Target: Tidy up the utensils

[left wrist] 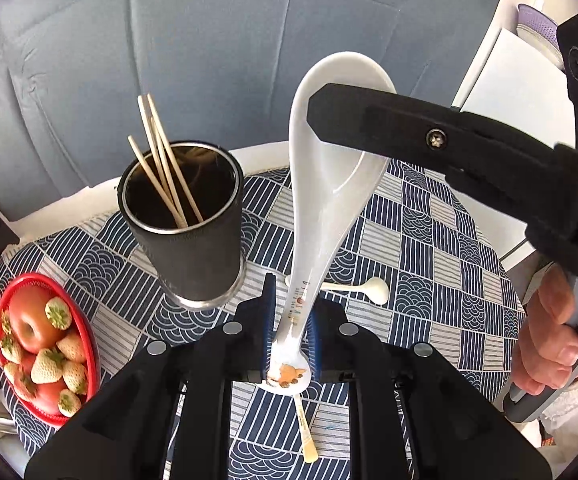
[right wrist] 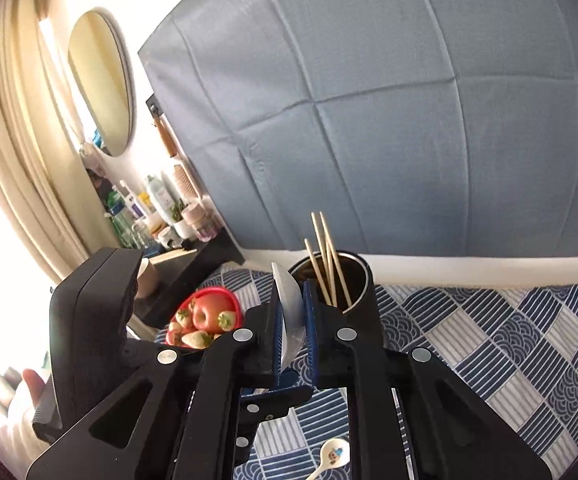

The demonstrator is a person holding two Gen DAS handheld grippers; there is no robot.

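Observation:
A large white ceramic spoon point(left wrist: 317, 184) hangs in the air over the table, held at both ends. My left gripper point(left wrist: 291, 320) is shut on its handle near the printed end. My right gripper point(left wrist: 323, 116) comes in from the right and is shut on the rim of the spoon's bowl; in the right wrist view the thin white spoon point(right wrist: 289, 312) edge sits pressed between the blue pads of the right gripper point(right wrist: 293, 314). A black utensil holder point(left wrist: 193, 248) with several wooden chopsticks point(left wrist: 161, 160) stands upright just left of the spoon, and the holder point(right wrist: 365, 284) shows behind the right fingers.
A small white spoon point(left wrist: 373, 290) and a cream-handled utensil point(left wrist: 307, 432) lie on the checked tablecloth point(left wrist: 429, 240). A red basket point(left wrist: 89, 340) of fruit sits at the left edge. A patterned small spoon point(right wrist: 331, 456) lies below the grippers. A grey padded panel backs the table.

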